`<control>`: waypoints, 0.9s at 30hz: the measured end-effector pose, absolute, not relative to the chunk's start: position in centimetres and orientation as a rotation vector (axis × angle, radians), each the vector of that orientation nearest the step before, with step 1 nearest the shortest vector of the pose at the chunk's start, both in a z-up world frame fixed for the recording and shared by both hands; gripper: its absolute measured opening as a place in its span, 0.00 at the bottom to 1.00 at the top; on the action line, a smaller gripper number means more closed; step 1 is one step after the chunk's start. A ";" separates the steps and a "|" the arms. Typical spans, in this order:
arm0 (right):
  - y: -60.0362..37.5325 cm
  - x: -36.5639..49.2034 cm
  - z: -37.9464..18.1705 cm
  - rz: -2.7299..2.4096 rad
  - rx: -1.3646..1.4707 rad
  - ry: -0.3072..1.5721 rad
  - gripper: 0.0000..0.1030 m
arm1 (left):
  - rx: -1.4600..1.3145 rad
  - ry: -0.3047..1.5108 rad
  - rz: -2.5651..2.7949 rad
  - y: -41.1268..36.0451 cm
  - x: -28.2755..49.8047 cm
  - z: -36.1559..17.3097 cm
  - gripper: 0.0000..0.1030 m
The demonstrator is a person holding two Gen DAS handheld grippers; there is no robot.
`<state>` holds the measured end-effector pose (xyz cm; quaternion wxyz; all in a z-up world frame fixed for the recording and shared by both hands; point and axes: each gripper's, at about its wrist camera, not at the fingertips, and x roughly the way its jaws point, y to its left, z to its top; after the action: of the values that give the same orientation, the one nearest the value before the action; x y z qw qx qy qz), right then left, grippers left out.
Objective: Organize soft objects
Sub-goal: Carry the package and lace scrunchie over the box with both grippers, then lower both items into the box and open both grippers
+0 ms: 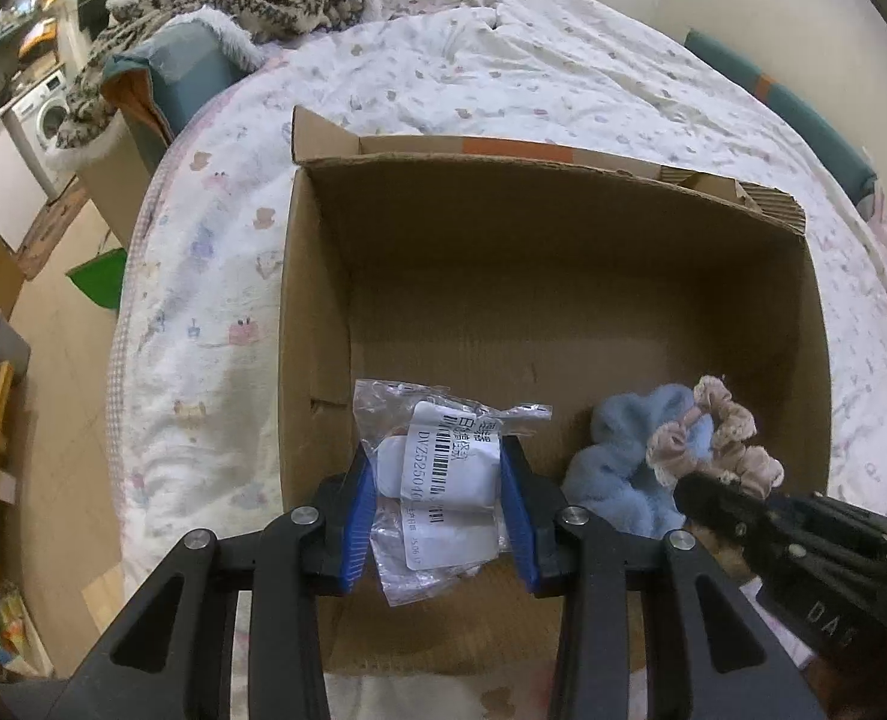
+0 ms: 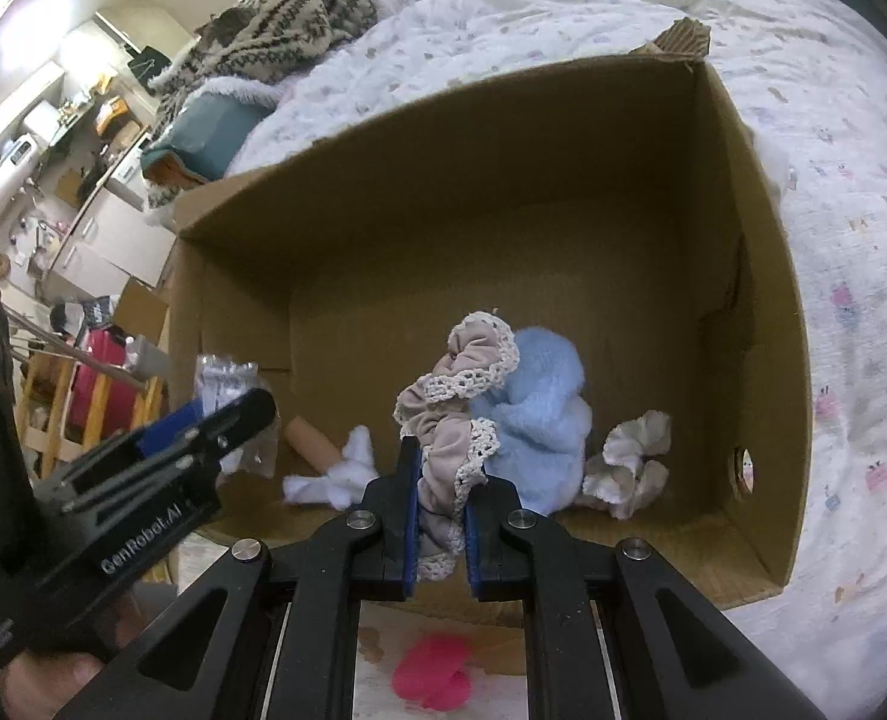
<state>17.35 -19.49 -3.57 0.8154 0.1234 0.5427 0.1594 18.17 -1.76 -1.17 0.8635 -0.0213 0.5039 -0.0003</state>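
Your left claw is clamped on a clear plastic packet with a white barcode label and something soft and white inside. It hangs over the near left corner of the cardboard box, which sits on the bed. Your right claw is closed tight on a beige lace-edged scrunchie, held just above the box's near wall, touching or just in front of the fluffy light-blue scrunchie already lying on the box floor.

Also on the box floor, seen from the right wrist: a crumpled cream scrunchie to the right of the blue one, a bit of white fluff and a tan roll-shaped piece toward the left wall. A pink item lies outside the box, beneath the near wall.

Expect the packet to be light and slippery: the film can slide between the pads, so your hold across the padded, labelled middle looks sounder than one on the thin sealed edge. The beige scrunchie is weightless, limp and stretchy; it will sag and may snag its lace on the pads when let go. You have it pinched through one bunched section, which should be enough. Neither item looks fragile, so both should land safely from a low release inside the box.
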 end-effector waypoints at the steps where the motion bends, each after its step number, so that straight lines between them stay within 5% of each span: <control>1: -19.5 17.4 -3.8 0.333 0.263 1.164 0.13 | -0.051 1.059 -0.002 -1.8 18.3 -1.2 0.34; 27: -19.8 19.5 -6.4 0.276 0.344 1.297 0.21 | -0.014 1.083 -0.067 -3.4 17.6 -2.5 0.34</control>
<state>19.51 -19.83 -6.42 0.7746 0.1588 0.5988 0.1275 17.57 -3.36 -2.46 0.8563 -0.0067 0.5155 -0.0319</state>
